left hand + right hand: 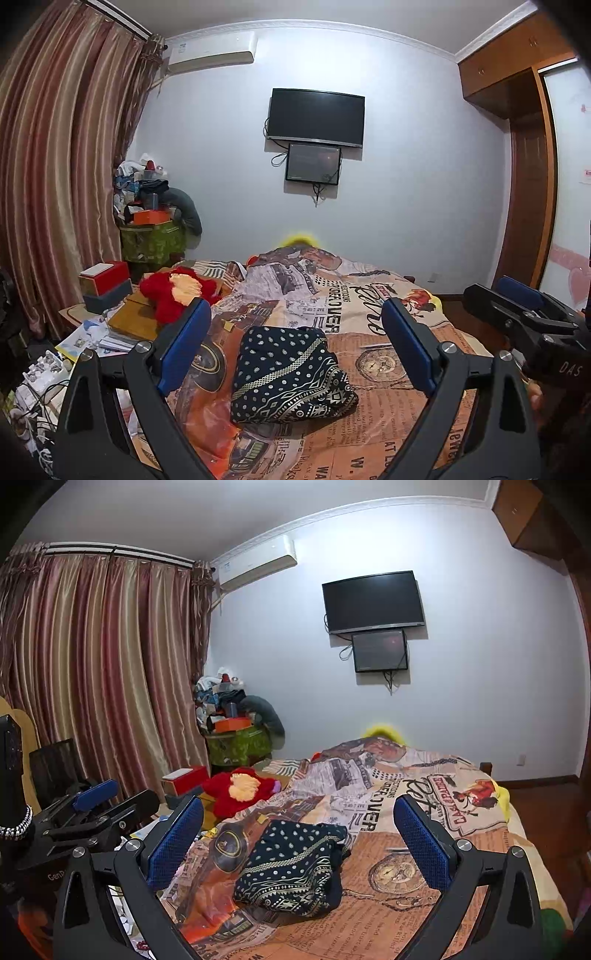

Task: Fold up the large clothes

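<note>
A dark navy garment [291, 374] with white dots and patterned bands lies folded into a compact bundle on the printed bedspread [388, 398]. It also shows in the right wrist view [295, 867]. My left gripper [295, 350] is open and empty, held above and in front of the bundle, apart from it. My right gripper [299, 845] is open and empty too, held back from the bundle. The right gripper shows at the right edge of the left wrist view [524, 314]. The left gripper shows at the left of the right wrist view [96, 805].
A red plush toy [177, 291] lies at the bed's left edge. A cluttered side table with boxes [105, 286] and papers stands to the left, by the curtain [55, 166]. A pile of things [151, 206] fills the far corner. A wardrobe [528, 147] stands at the right.
</note>
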Motion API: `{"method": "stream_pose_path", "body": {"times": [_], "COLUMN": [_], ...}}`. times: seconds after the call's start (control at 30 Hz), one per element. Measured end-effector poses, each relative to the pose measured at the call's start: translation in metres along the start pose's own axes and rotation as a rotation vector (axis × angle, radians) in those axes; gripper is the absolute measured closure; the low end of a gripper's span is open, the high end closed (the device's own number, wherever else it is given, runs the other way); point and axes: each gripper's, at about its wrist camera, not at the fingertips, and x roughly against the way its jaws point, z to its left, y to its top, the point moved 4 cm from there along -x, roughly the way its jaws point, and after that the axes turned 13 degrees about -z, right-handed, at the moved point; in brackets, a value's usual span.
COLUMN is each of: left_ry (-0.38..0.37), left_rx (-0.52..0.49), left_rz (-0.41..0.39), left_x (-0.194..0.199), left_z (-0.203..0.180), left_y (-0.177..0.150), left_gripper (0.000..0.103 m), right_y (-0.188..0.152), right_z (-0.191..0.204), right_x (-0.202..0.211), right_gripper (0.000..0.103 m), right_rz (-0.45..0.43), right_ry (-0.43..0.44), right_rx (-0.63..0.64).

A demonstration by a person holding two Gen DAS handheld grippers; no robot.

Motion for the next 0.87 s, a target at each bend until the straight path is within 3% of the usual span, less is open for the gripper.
{"method": "stream_pose_path", "body": {"times": [0.87], "left_ry": [-0.041], "left_rx": [-0.010], "left_rz": [0.009], "left_x": [-0.0019], "left_z": [0.0010], "left_y": [-0.0009], "left_gripper": [0.009], "right_y": [0.0006], "right_z": [-0.0011], "right_x": [0.0002], "right_gripper": [0.000], "right_rz": [-0.005], "right_ry": [-0.008], "right_rx": [-0.004]}}
